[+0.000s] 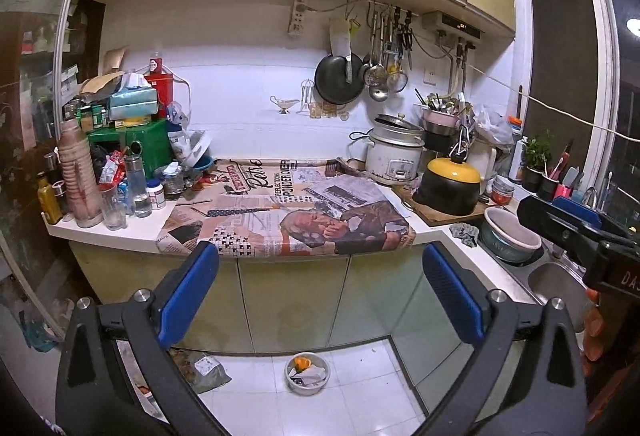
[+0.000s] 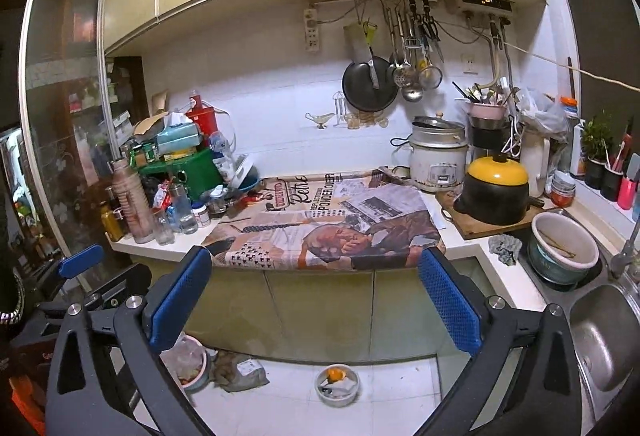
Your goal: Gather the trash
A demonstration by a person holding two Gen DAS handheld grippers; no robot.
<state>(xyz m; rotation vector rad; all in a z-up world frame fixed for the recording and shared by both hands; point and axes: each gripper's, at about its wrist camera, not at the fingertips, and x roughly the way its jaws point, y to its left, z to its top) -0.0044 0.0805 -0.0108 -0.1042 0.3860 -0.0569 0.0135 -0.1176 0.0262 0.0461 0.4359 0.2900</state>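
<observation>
A small metal bowl (image 1: 307, 373) with orange peel and paper scraps stands on the white floor tiles below the cabinets, also in the right wrist view (image 2: 337, 384). A crumpled grey bag (image 1: 208, 372) lies on the floor to its left (image 2: 244, 370). Further left is a second bowl (image 2: 188, 360) holding scraps. My left gripper (image 1: 320, 252) is open and empty, held in front of the counter edge, well above the floor. My right gripper (image 2: 316, 256) is likewise open with nothing between its blue pads. Each gripper shows at the edge of the other's view (image 1: 540, 206) (image 2: 100, 270).
A newspaper-print cloth (image 1: 288, 212) covers the counter's middle. Bottles, cups and boxes (image 1: 120, 164) crowd its left end. A rice cooker (image 1: 394, 158) and a yellow-lidded black pot (image 1: 450, 188) stand at the right, with a bowl (image 1: 510, 236) and steel sink (image 2: 604, 336) beyond. Utensils hang on the wall.
</observation>
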